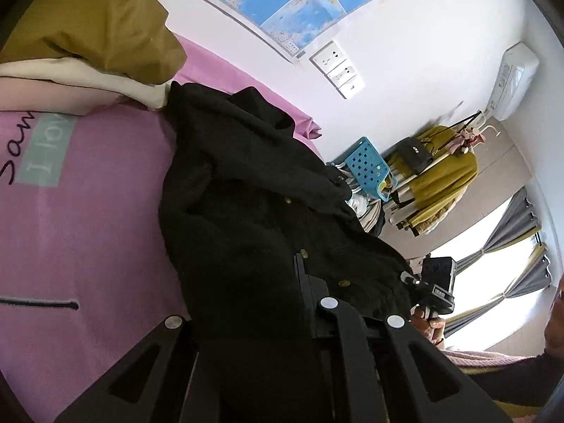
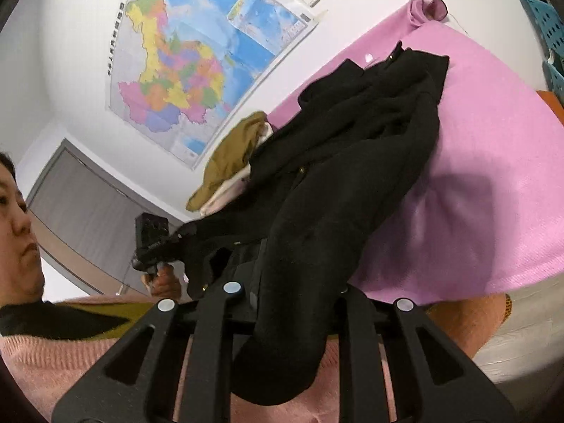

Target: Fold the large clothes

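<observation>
pink-sheeted bed [image 2: 493,162] underneath. black buttoned coat [image 1: 246,218] stretched along it, near end raised off the sheet. left gripper [image 1: 303,282] fingers closed on the coat's edge; right gripper [image 2: 282,268] fingers clamped on a hanging black fold.

Bright daylight floods in through the window [image 1: 493,275], which is blown out white. Strong fisheye bending darkens the corners; the black coat [image 2: 352,148] shows little detail and casts a soft shadow on the bed [image 2: 493,141].
</observation>
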